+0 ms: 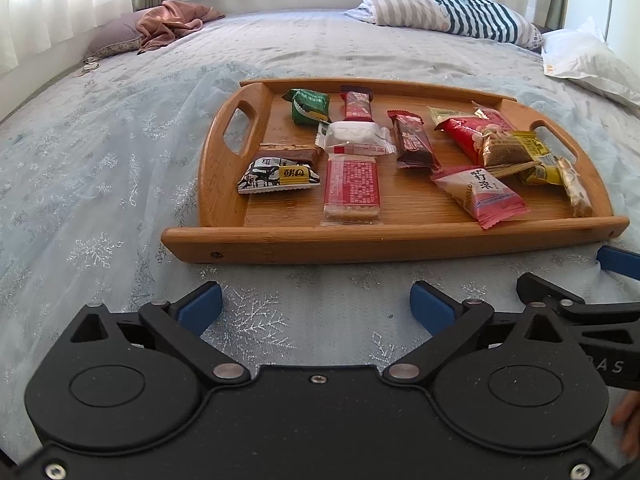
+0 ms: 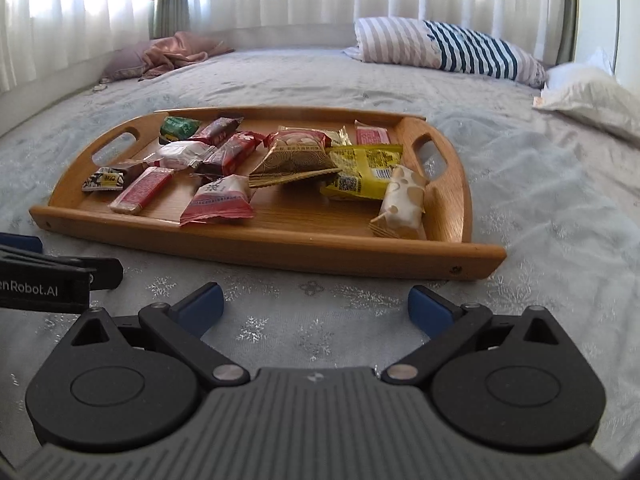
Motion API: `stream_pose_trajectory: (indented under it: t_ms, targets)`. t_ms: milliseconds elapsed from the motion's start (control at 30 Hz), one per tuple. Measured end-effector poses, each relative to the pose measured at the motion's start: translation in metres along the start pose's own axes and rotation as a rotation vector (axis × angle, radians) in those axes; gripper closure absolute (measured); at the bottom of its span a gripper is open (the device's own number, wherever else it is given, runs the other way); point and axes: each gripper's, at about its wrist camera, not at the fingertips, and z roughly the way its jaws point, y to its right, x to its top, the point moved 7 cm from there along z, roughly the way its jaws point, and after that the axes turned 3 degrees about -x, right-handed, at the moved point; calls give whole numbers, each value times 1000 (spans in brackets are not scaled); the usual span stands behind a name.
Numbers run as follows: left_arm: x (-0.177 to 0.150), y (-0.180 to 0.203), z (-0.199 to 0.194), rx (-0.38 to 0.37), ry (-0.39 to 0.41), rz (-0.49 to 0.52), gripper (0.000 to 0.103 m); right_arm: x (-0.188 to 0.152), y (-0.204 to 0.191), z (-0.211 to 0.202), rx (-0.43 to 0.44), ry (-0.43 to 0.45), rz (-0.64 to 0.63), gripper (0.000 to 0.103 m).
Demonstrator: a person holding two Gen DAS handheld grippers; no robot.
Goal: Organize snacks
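— Where are the snacks?
— All lie on the bamboo tray (image 1: 280, 246) on the bed (image 1: 100, 160).
— The grippers?
— Left gripper (image 1: 316, 305) and right gripper (image 2: 315, 307) both gape wide, empty, just before the tray's near rim.

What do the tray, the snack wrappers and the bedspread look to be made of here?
Tray: wood, probably bamboo, by the fine straight grain; smooth satin finish. Wrappers, e.g. the pink packet: thin plastic or foil film, with glossy crinkles and crimped, serrated ends. Bedspread: pale blue woven fabric that wrinkles softly, with slightly shiny snowflake motifs, possibly embroidered.
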Motion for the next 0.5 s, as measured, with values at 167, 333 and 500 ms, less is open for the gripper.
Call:
stream_pose_trajectory:
  t_ms: [167, 333, 500]
  targets:
    - [-1, 1, 3, 2, 7, 6, 0, 1, 1, 8, 15, 12, 35, 0]
    - [-2, 2, 4, 5, 15, 7, 0, 0, 2, 12, 12, 21, 48, 0]
    - [-3, 2, 5, 5, 19, 6, 0, -2, 2, 10, 9, 40, 47, 0]
